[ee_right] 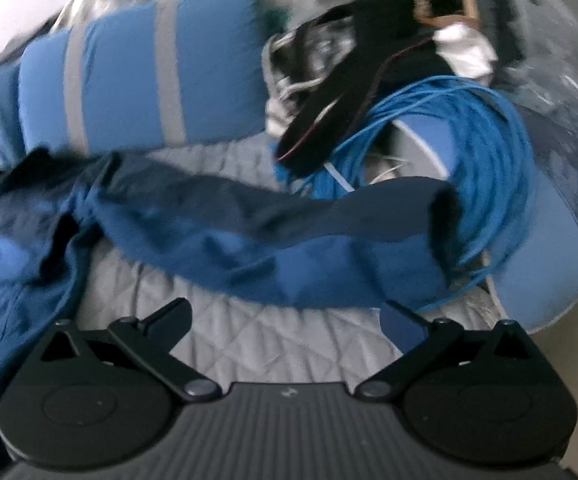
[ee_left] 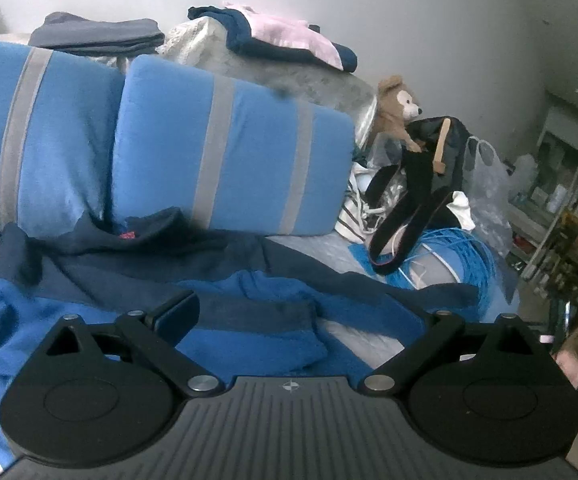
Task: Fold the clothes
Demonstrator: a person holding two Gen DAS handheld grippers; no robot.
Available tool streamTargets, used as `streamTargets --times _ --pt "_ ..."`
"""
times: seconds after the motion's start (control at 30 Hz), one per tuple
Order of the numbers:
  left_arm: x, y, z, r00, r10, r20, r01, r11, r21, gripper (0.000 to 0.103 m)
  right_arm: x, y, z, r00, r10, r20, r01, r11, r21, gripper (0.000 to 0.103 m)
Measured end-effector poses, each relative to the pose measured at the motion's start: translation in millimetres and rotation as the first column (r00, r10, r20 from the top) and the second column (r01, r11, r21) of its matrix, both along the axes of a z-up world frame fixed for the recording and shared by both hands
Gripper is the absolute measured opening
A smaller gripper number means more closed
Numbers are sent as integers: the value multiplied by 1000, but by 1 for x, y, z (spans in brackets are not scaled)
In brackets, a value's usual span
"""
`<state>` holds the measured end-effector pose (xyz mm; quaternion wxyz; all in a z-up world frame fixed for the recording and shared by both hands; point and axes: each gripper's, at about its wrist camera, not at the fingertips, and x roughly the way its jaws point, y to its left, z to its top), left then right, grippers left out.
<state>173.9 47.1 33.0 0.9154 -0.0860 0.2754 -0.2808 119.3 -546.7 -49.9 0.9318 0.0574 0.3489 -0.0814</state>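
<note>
Both tongs [ee_left: 293,312] [ee_right: 285,316] spread wide over the blue garment [ee_left: 249,312] (right view blurred, sleeve end indistinct).

A blue and navy sweater [ee_left: 225,300] lies crumpled and unfolded on the grey quilted bed, one sleeve [ee_right: 289,216] stretched out toward the blue cable coil.

Your left hand-held gripper [ee_left: 301,312]: matte black linkage arms, silver pivot screws, two round discs, ribbed grey body with a small cross marking. Your right hand-held gripper [ee_right: 285,316] matches it.
</note>
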Motion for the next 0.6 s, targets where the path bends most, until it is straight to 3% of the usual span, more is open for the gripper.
streamTargets --times 0.17,0.4,0.6 --pt "-2 -2 -5 1000 -8 -12 8 1000 13 100 -15 -31 -18 992 -95 87 92 995 33 99" --pt "5 -2 -16 999 4 -54 -2 999 38 100 -19 -80 -49 959 -258 116 236 956 174 65" --pt "9 -2 -16 998 11 -63 -9 999 38 100 -1 -101 -73 952 -281 119 259 950 172 43"
